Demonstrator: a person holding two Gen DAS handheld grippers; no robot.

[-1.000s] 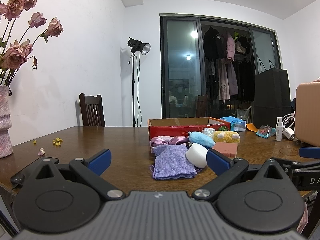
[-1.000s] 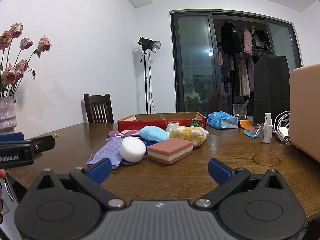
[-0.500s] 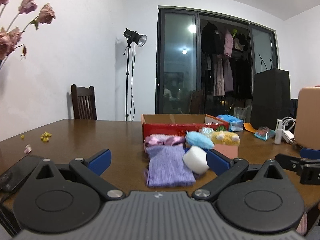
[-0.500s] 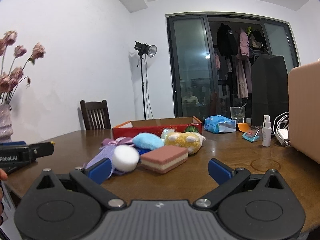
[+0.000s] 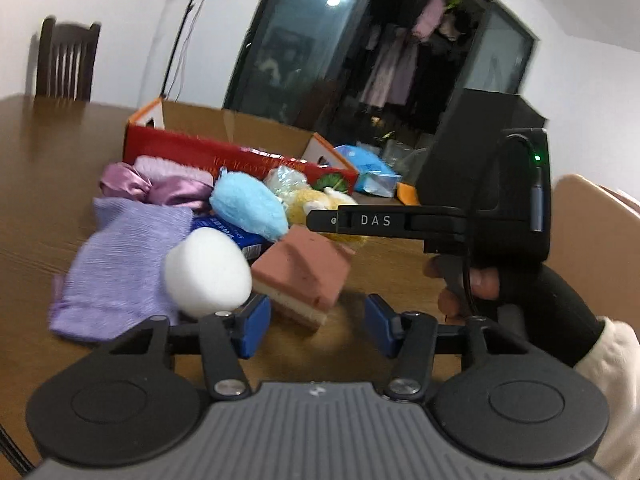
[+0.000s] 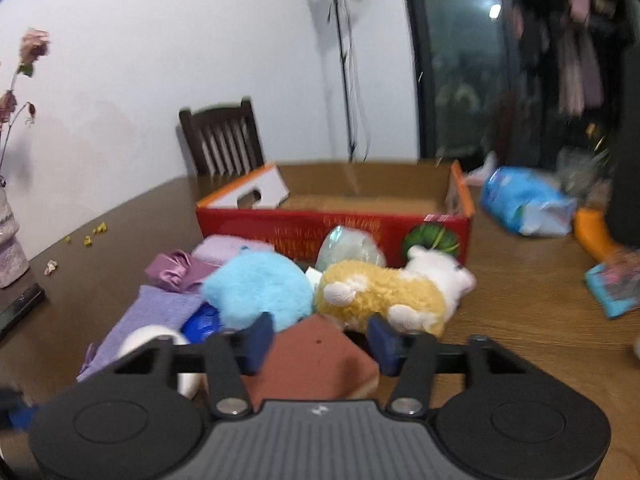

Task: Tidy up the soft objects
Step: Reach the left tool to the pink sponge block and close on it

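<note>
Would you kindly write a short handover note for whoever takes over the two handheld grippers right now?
Left gripper: jaws closing, nothing between them; it sits just short of the white round foam sponge.
Right gripper: jaws closing over the pink layered rectangular sponge, not visibly clamped.
Pile in front of the red cardboard box: lilac knit pouch, blue fluffy plush, yellow-and-white plush animal.
Done: nothing; the box looks empty.
Left: move every soft item into the box.
</note>
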